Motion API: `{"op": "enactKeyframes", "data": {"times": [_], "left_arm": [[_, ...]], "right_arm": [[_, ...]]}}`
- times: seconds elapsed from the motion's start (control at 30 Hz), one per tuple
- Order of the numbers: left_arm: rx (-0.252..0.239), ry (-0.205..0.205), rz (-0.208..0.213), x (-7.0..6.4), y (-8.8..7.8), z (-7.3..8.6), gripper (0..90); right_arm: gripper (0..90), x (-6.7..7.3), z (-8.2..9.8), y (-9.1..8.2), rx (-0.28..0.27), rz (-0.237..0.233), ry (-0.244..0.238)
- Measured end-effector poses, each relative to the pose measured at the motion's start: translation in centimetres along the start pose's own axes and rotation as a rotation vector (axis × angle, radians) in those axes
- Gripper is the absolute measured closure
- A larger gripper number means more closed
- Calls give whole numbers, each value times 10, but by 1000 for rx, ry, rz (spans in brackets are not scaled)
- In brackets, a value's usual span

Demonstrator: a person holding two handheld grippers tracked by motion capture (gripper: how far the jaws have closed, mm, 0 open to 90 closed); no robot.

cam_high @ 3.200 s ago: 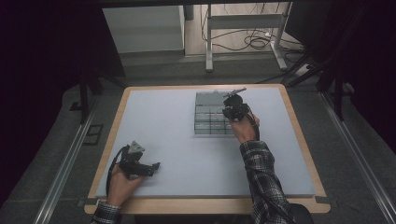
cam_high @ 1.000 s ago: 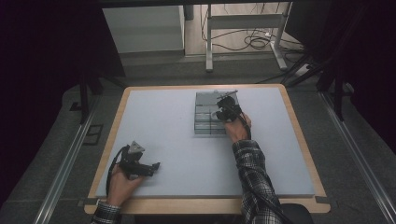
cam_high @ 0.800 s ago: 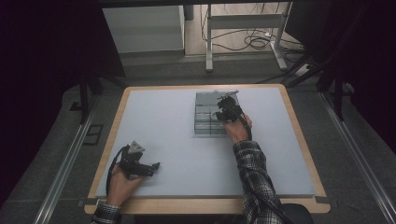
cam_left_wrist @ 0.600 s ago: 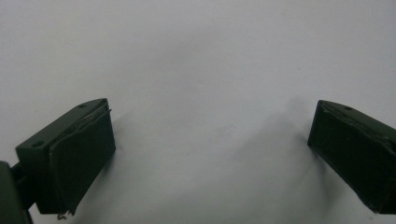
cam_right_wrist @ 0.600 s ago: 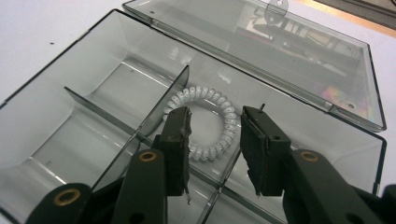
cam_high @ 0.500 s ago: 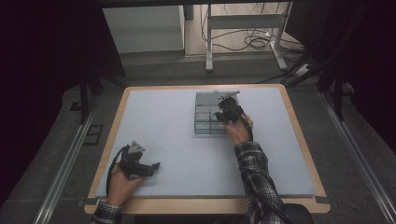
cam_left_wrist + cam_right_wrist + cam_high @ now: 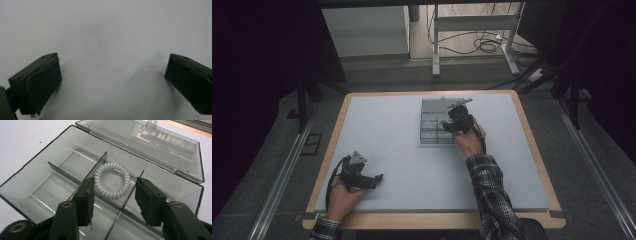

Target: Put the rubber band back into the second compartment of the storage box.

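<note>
Right tongs, jaws just opening and gripping nothing, hover above the white spiral hair tie lying in a rear compartment of the clear divided box, apparently released there, while left tongs rest wide open, empty, on the desk
</note>
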State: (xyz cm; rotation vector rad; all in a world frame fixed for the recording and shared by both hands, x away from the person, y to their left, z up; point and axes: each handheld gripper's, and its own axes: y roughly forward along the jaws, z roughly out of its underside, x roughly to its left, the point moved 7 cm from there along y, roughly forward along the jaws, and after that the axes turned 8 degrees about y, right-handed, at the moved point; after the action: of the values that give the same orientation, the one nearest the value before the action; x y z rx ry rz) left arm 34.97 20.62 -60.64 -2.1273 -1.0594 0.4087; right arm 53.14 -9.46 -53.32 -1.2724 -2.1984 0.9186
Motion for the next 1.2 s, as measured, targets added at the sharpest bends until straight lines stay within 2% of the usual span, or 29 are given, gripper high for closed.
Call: {"op": "enactKeyframes", "data": {"times": [0.57, 0.9, 1.2], "left_arm": [[0, 0, 0, 0, 0, 0, 3], [0, 0, -1, 0, 0, 0, 4], [-1, 0, -1, 0, 0, 0, 4]], "right_arm": [[342, 8, 7, -17, -1, -42, -28], [301, 12, 14, -28, 5, -66, -27], [260, 9, 25, -37, 9, -81, -26]]}}
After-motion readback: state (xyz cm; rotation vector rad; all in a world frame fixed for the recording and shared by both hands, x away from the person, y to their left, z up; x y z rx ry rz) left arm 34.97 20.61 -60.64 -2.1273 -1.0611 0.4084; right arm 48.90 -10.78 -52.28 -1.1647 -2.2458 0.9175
